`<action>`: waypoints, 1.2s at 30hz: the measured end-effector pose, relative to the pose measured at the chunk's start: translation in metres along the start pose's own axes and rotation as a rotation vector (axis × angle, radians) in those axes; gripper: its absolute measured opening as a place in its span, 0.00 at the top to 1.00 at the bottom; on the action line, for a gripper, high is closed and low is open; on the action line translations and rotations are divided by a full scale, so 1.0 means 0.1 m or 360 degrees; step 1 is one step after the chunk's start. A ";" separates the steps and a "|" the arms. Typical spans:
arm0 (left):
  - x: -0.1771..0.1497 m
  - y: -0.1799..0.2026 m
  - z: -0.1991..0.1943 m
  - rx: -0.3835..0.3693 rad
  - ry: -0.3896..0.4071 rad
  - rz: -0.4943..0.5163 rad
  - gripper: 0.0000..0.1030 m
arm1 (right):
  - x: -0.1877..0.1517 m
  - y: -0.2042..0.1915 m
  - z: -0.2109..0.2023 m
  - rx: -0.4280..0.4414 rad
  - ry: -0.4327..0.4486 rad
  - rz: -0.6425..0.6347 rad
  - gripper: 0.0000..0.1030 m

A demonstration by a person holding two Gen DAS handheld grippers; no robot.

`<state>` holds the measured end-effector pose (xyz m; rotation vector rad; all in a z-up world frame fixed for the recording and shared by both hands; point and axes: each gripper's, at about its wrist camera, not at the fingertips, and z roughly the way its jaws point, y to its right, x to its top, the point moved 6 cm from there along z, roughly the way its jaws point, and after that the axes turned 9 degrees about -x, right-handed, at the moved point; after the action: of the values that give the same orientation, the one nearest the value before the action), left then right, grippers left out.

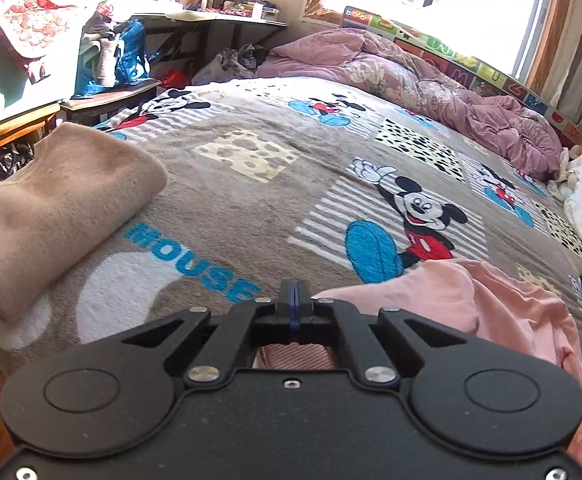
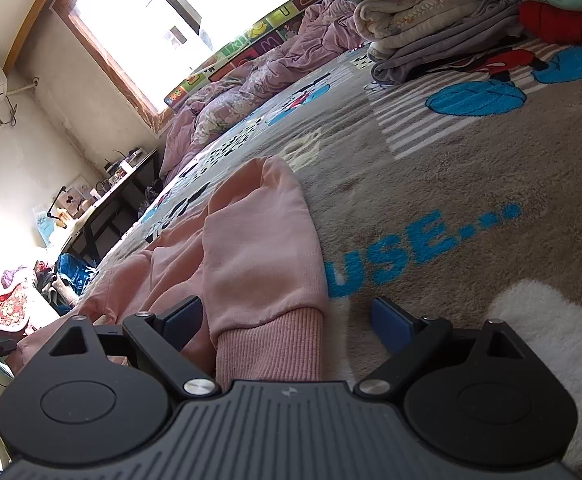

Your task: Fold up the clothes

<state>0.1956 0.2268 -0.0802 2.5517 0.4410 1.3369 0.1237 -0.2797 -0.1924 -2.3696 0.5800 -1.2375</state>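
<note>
Plainly not yet folded: pink sweatshirt [image 2: 251,240] rumpled on the Mickey Mouse blanket [image 2: 471,160], running straight ahead of the right gripper [image 2: 287,312] and bunched off to its left. Ribbed cuff [image 2: 269,344] right between that gripper's fingers, nearer the left pad, well apart from the right one. Jaws spread wide, pressing on nothing, holding nothing.

Seen from the left gripper [image 1: 295,300]: more of the same pink cloth just to its right and under its body, with a strip of ribbing showing through the frame below the tips. Pads clamped fully together; no fabric visible between them, though the cloth's edge comes up close beside the tips.

Further out: to the left gripper's left, a beige sweater [image 1: 51,208] already folded. Far ahead and to its right, a crumpled purple duvet [image 1: 431,80]. Ahead and to the right of the right gripper, a stack of folded laundry [image 2: 431,12].

Risks, as judged from here:
- Closing off-centre on the cuff could catch only one layer, letting the sleeve slip out on the lift.
- Plush blanket pile could get pinched along with the cuff if approached too low.
- With the body bunched as it is, pulling the sleeve across may drag wrinkles into the fold rather than flatten them.
</note>
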 end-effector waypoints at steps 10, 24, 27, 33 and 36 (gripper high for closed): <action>-0.47 -0.28 -0.06 -0.0087 -0.0128 -0.0590 0.63 | -0.01 -0.03 0.02 -0.0015 0.0012 -0.0054 0.10; -0.85 -0.27 0.30 -0.0215 0.0012 -0.1260 0.64 | -0.06 -0.10 0.03 -0.0044 0.0029 -0.0167 0.08; -0.75 -0.28 0.35 -0.0158 0.0052 -0.1178 0.79 | -0.07 -0.11 0.03 -0.0050 0.0034 -0.0193 0.08; -0.35 -0.13 0.47 -0.0160 0.0090 -0.0823 0.85 | -0.09 -0.16 0.05 -0.0075 0.0049 -0.0286 0.06; 0.02 0.00 0.48 -0.0216 0.0152 -0.0593 0.85 | -0.10 -0.17 0.06 -0.0082 0.0062 -0.0327 0.06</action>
<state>0.2359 0.2249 -0.1057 2.1674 0.7710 1.3002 0.1267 -0.2595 -0.1931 -2.5040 0.3914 -1.3733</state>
